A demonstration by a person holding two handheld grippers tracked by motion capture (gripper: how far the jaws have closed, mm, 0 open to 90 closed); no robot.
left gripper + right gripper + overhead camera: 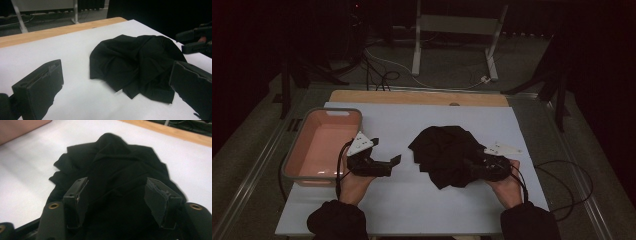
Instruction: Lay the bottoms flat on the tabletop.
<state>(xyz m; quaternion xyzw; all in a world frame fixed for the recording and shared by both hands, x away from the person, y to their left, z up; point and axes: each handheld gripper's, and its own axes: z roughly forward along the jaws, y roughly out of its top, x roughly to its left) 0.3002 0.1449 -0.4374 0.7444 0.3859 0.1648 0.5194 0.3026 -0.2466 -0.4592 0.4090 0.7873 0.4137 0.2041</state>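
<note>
A crumpled black cloth (447, 155) lies right of the table's (402, 210) middle, well in from the far edge, its bulk running from the near right toward the far left. Bare white surface spreads to its left and nearer. The right gripper (472, 167) sits over its near right edge, jaws apart, cloth beneath them, unpinched. The left gripper (394, 162), jaws wide, hovers beside a pink tub (294, 167) at the left edge.

Black garment (447, 155): soft matt cloth, crumpled into folds, no sheen. Tabletop (412, 200) under a smooth, matt white sheet, paper-like, with a strip of bare pale wood (417, 97) at the far edge; pink tub (323, 145) looks like smooth plastic with a grey rim. Gripper fingers (160, 197): matt black, hard plastic by the look, edges rough and chipped.
</note>
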